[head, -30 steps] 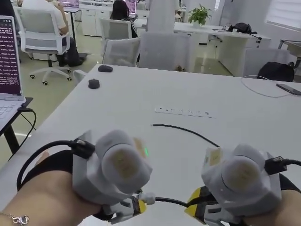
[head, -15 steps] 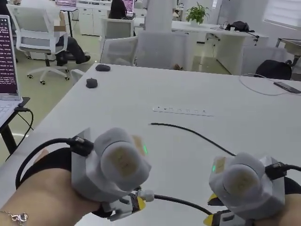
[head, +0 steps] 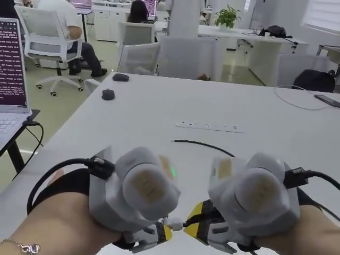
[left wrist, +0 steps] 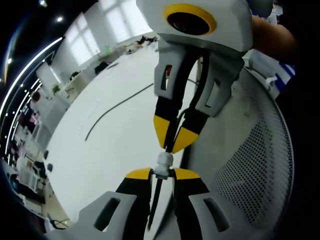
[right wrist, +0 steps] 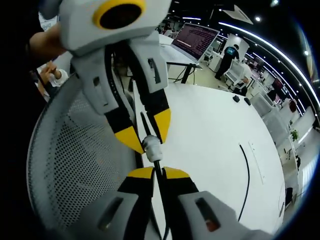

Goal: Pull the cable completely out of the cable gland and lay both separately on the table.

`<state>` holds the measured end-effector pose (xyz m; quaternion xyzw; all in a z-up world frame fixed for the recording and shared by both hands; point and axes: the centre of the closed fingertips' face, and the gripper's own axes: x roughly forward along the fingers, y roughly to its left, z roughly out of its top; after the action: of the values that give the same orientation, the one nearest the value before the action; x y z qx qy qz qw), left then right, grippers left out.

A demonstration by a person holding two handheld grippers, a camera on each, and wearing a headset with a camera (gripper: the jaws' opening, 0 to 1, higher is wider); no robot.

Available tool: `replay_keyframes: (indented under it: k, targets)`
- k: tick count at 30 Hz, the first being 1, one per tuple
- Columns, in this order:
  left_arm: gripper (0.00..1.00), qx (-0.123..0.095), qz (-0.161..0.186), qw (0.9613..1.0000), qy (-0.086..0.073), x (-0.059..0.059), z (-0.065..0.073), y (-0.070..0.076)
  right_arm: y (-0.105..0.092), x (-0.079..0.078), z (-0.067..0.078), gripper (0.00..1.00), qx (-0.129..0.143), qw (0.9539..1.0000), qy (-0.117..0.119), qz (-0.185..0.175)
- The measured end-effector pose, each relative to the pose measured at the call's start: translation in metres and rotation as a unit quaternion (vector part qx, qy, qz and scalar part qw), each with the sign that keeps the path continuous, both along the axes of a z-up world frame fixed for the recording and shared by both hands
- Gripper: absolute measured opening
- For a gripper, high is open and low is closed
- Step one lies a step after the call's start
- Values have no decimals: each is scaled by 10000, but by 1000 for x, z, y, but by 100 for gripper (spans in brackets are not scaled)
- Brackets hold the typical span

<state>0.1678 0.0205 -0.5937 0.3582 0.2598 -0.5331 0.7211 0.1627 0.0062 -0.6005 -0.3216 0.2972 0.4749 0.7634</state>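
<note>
Gripping cable gland (left wrist: 163, 164), left gripper (left wrist: 162, 173) faces right gripper (right wrist: 154, 173) clamping cable (head: 202, 144).

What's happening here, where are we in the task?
A person works two handheld tongs over a white table. The left tongs are shut on the white cable gland. The right tongs are shut on the black cable right beside the gland, tips nearly meeting. The cable is still threaded through the gland, its free length trailing across the table. Neither part is laid down yet.
</note>
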Motion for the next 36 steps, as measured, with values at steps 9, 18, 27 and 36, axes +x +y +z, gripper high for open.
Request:
replay_keyframes:
  k: [9, 18, 27, 36]
  targets:
    - [16, 23, 97, 9999, -62, 9, 3, 9, -31, 3, -11, 4, -294, 9991, 95, -277]
    - [16, -9, 79, 9999, -129, 12, 7, 7, -62, -1, -34, 4, -747, 9953, 333, -518]
    - [16, 13, 63, 9999, -107, 11, 5, 6, 2, 8, 0, 22, 277, 9994, 79, -169]
    - [16, -51, 68, 9998, -161, 10, 8, 8, 20, 12, -11, 5, -78, 9995, 47, 301]
